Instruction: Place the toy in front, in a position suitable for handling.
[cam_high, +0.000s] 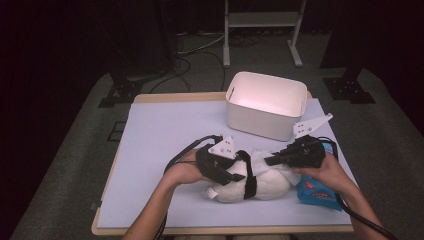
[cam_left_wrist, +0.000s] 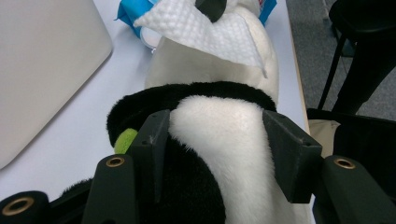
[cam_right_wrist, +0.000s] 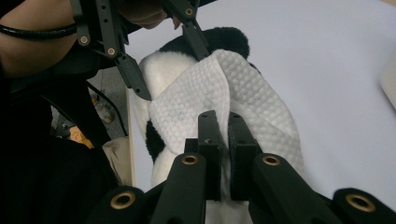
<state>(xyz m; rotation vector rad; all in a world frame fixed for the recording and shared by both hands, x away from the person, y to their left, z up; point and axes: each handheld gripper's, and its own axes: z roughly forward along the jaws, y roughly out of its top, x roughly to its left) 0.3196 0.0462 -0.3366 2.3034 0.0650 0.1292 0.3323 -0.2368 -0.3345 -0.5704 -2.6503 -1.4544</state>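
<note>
A black-and-white plush panda (cam_high: 265, 187) lies on its side near the table's front edge. My left gripper (cam_high: 235, 176) is shut on the panda's middle, and its jaws press into the fur (cam_left_wrist: 219, 140) on both sides. A white textured wipe (cam_right_wrist: 224, 88) is draped over the panda's upper part. My right gripper (cam_right_wrist: 219, 122) is shut on a fold of that wipe, with its tip (cam_high: 268, 160) resting against the toy. In the left gripper view the wipe (cam_left_wrist: 205, 32) lies just beyond my jaws. The left gripper (cam_right_wrist: 173, 74) straddles the panda (cam_right_wrist: 163, 70) behind the wipe.
A blue wipe packet (cam_high: 317, 192) lies under the right hand, by the panda's end. A white plastic bin (cam_high: 265, 105) stands at the back right of the pale table cover (cam_high: 165, 130). Past the table's front edge are a chair and a dark floor.
</note>
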